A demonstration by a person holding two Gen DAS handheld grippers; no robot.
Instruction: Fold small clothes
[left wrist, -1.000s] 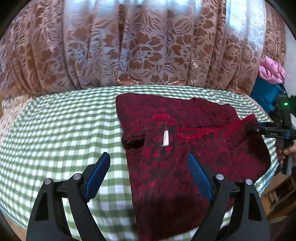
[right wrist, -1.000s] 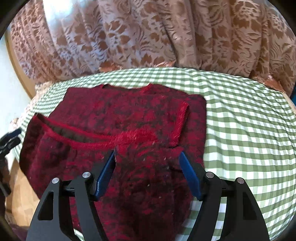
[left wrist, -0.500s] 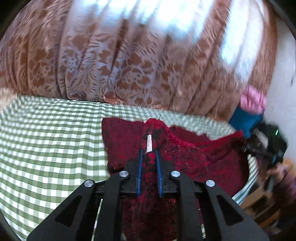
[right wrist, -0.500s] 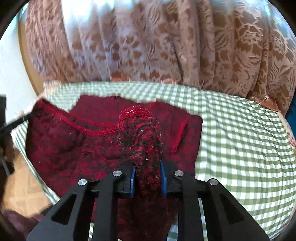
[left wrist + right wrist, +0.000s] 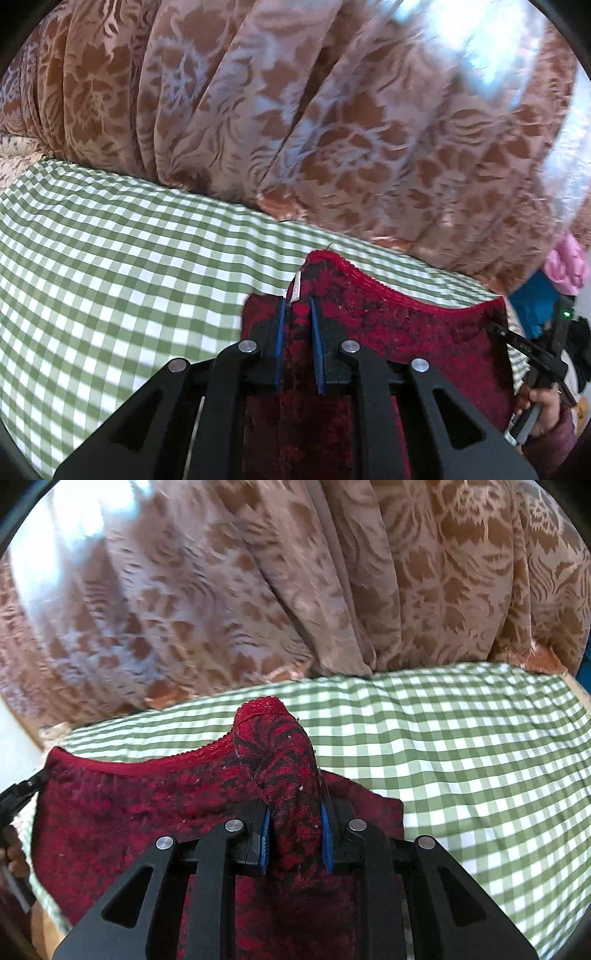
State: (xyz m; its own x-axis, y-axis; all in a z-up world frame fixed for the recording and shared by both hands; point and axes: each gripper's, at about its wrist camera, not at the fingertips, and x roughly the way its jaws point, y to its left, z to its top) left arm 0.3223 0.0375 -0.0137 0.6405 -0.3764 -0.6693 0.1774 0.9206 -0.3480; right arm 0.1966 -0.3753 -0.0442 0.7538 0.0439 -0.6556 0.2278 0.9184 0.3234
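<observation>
A small dark red patterned garment (image 5: pixel 406 332) hangs stretched between both grippers, lifted above the green checked surface (image 5: pixel 110 277). My left gripper (image 5: pixel 298 317) is shut on one top corner, where a white label (image 5: pixel 295 290) sticks up. My right gripper (image 5: pixel 295 823) is shut on the other top corner (image 5: pixel 273 746), which bunches up between the blue pads. The red trimmed top edge (image 5: pixel 147 764) sags between the two grips. The right gripper shows at the right edge of the left wrist view (image 5: pixel 532 350); the left gripper shows at the left edge of the right wrist view (image 5: pixel 18 797).
A brown floral curtain (image 5: pixel 295 129) hangs close behind the checked surface. A pink bundle (image 5: pixel 565 266) lies on a blue container (image 5: pixel 532 302) at the far right. The checked surface (image 5: pixel 480 757) stretches out to the right of the garment.
Both grippers closed on the garment's corners a second ago and have since lifted it off the surface. The cameras now tilt up toward the curtain.
</observation>
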